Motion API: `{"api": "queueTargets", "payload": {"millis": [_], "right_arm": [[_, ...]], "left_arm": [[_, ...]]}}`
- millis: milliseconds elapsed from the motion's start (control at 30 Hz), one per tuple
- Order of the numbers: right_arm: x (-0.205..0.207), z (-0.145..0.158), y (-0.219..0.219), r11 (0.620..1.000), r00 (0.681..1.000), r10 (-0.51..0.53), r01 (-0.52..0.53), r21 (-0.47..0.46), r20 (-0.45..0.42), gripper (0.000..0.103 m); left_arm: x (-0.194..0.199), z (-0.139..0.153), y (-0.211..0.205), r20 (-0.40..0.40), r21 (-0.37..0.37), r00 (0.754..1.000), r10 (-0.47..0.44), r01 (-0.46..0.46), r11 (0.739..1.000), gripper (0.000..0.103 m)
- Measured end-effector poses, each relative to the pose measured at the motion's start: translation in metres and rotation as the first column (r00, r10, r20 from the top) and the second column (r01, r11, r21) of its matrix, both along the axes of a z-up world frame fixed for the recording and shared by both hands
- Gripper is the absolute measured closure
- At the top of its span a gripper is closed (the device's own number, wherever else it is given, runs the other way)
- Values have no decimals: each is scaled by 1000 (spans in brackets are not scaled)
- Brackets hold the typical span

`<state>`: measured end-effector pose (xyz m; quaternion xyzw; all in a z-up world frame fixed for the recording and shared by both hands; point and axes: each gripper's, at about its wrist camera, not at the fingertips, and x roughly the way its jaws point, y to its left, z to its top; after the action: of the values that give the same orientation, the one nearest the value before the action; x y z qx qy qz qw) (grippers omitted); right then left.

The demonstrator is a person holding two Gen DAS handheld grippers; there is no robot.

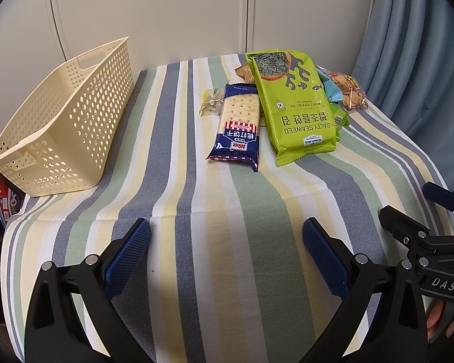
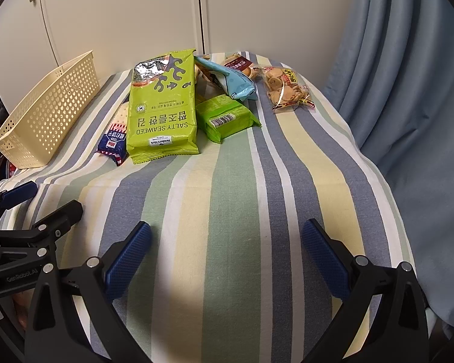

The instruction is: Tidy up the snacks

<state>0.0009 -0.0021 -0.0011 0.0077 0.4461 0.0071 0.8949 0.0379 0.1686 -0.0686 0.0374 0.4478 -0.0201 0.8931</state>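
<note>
A pile of snacks lies at the far side of the striped table: a big green seaweed bag [image 1: 293,103] [image 2: 163,109], a blue cracker pack [image 1: 237,130] [image 2: 113,142] partly under it, a small green pack [image 2: 225,118], a light blue bag [image 2: 230,80] and a clear bag of small biscuits [image 1: 352,92] [image 2: 287,89]. A cream perforated basket [image 1: 60,121] [image 2: 45,112] stands at the left, with nothing visible inside. My left gripper [image 1: 227,251] and right gripper [image 2: 227,251] are both open over the near table edge, holding nothing, well short of the snacks.
A small yellowish wrapped snack [image 1: 210,103] lies left of the cracker pack. White cupboard doors [image 1: 166,15] stand behind the table, a blue curtain [image 2: 408,75] hangs at the right. The striped cloth [image 2: 242,181] between grippers and snacks is bare.
</note>
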Motion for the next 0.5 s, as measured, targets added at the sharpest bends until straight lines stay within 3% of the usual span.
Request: {"api": "queueTargets", "payload": {"millis": [500], "right_arm": [[-2, 6, -1, 1000, 1000, 6, -6, 2, 9, 5]], "left_arm": [[0, 2, 3, -4, -12, 1000, -4, 4, 1000, 2]]}}
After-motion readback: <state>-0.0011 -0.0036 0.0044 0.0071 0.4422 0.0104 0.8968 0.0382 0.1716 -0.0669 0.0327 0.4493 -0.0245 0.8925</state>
